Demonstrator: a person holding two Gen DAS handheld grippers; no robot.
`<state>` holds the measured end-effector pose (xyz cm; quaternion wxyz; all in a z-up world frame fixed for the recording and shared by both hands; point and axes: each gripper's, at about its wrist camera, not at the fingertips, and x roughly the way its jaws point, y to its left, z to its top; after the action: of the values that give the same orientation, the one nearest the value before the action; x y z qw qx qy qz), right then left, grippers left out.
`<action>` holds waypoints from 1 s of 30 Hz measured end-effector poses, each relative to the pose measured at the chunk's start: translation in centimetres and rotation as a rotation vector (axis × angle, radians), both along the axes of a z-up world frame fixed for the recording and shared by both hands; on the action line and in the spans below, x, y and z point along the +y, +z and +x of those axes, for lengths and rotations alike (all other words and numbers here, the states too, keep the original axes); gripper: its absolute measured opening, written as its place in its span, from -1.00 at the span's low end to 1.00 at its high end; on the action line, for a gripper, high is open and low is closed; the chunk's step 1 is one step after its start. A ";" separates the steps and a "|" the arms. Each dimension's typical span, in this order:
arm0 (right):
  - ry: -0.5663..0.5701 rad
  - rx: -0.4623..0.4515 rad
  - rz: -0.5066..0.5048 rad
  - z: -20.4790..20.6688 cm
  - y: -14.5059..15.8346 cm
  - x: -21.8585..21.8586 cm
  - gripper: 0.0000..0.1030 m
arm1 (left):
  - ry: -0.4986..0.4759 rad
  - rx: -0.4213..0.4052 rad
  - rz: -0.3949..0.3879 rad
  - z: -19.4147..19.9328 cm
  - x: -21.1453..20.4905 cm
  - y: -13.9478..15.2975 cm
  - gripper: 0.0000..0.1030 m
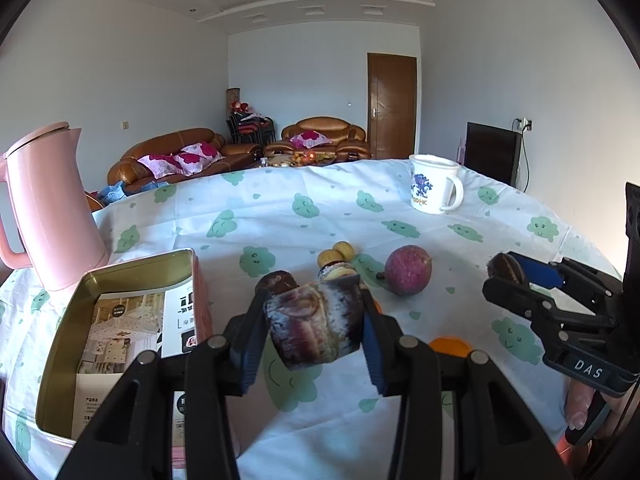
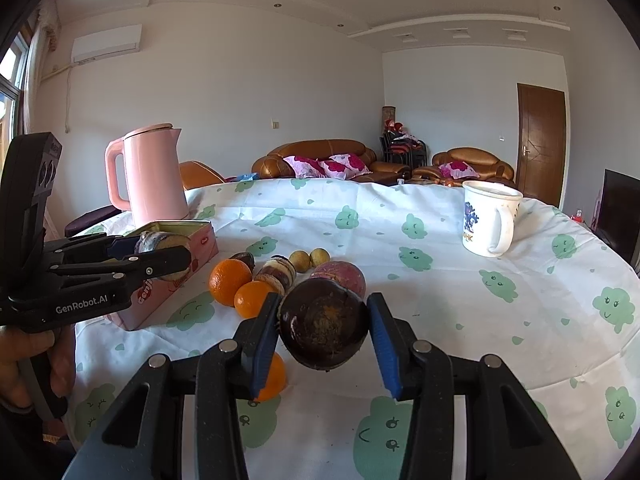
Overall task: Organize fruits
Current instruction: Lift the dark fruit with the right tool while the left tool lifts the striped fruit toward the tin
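Left gripper (image 1: 316, 320) points forward and slightly down, held above the table (image 1: 280, 208) just right of the pink tin (image 1: 120, 280); a hand (image 2: 24, 364) grips its handle at the far left of the right wrist view. Right gripper (image 2: 324, 320) sits at a similar tilt, right of the tin beyond the fruit pile, with fingers (image 1: 580, 404) of its hand showing on the trigger at the right edge of the left wrist view. The tin is open, gold inside, and holds only printed paper leaflets (image 1: 116, 336); no fruit is visible in it. A pink kettle (image 1: 44, 208) stands behind the tin on its left side, and a white mug (image 1: 434, 186) is far right of the tin near the table's back edge. Left jaws are partly closed, pads pressing both sides of a dark mottled purple fruit piece (image 1: 316, 320) lifted off the cloth. Right jaws are likewise partly closed, clamping a round dark brown fruit (image 2: 324, 322) off the table. Right of the tin on the cloth: two oranges (image 2: 230, 282), a dark banded fruit (image 2: 280, 274), two small yellow-brown round fruits (image 2: 300, 260) and a reddish purple fruit (image 2: 340, 278); a third orange (image 2: 272, 376) is partly hidden under the right gripper's left finger.
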<state>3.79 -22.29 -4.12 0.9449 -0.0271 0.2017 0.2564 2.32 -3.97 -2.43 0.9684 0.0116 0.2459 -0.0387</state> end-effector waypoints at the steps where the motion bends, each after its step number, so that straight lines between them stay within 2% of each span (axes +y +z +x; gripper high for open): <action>1: 0.000 -0.004 0.001 0.0 0.0 0.0 -0.11 | 0.001 -0.002 0.000 0.0 0.0 0.0 -0.14; 22: 0.007 -0.073 0.014 -1.1 0.4 -0.2 -0.11 | 0.008 -0.040 -0.005 -0.8 0.2 0.6 -0.14; 30: 0.003 -0.063 -0.001 -0.9 0.4 0.0 -0.11 | 0.011 -0.045 -0.006 -0.9 0.2 0.6 -0.14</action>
<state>2.88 -22.24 -3.70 0.9504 -0.0358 0.1718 0.2568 1.40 -3.79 -1.85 0.9740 0.0083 0.2240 -0.0339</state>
